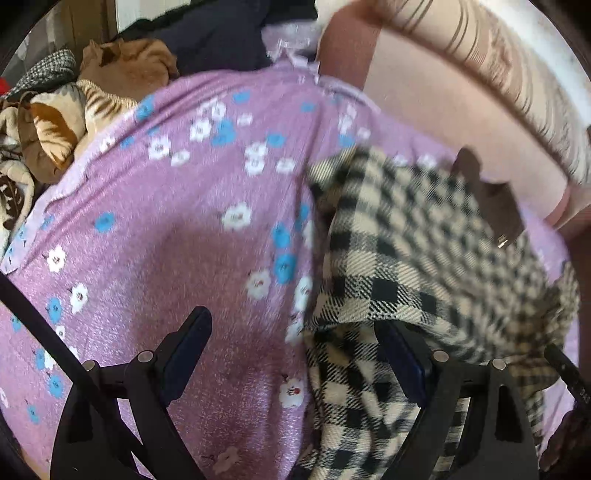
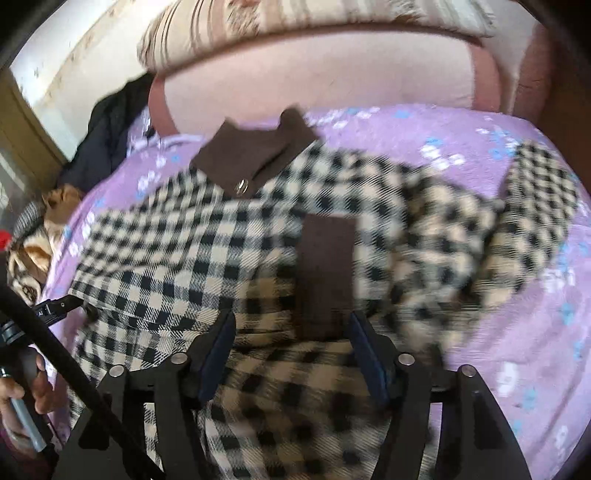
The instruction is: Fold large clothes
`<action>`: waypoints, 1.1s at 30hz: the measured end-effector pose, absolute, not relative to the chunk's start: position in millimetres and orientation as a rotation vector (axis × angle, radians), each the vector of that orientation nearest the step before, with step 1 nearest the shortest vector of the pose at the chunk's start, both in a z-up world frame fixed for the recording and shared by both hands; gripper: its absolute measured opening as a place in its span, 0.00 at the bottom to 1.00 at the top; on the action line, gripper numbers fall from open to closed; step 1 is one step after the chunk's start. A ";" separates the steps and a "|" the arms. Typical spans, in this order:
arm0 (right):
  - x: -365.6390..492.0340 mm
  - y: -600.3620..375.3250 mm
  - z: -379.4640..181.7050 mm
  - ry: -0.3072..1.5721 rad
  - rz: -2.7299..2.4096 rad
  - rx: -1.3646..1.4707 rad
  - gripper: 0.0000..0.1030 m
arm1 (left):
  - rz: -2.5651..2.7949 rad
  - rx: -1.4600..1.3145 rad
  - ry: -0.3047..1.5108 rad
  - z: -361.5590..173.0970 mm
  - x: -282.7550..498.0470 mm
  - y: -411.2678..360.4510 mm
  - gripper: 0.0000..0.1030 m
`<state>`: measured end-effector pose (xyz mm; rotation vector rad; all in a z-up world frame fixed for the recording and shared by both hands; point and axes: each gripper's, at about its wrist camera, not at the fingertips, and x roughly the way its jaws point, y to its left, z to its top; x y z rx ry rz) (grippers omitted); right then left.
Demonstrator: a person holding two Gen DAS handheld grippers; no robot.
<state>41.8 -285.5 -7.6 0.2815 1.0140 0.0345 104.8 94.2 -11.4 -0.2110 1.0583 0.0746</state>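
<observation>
A large black-and-cream checked coat (image 2: 177, 258) lies spread on a purple flowered bedsheet (image 2: 517, 332), its brown collar (image 2: 255, 155) toward the headboard. A brown strip of the coat (image 2: 325, 273) runs down to between the fingers of my right gripper (image 2: 293, 332), which stands open over the coat; the pads do not touch it. In the left wrist view the coat (image 1: 406, 258) covers the right side of the sheet (image 1: 166, 240). My left gripper (image 1: 295, 332) hangs wide open at the coat's left edge, one fingertip over bare sheet, the other against the checked cloth.
Loose clothes are piled at the bed's left: a tan garment (image 1: 125, 66), a tiger-striped cloth (image 1: 62, 118) and a dark jacket (image 1: 221, 37). A pink headboard (image 2: 314, 77) with a striped pillow (image 2: 295, 22) bounds the far side. A person's hand (image 2: 33, 384) shows at lower left.
</observation>
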 end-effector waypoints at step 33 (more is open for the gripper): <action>137.1 -559.5 -31.3 0.893 -0.422 0.552 0.06 | 0.047 -0.331 1.043 -13.5 110.0 104.3 0.86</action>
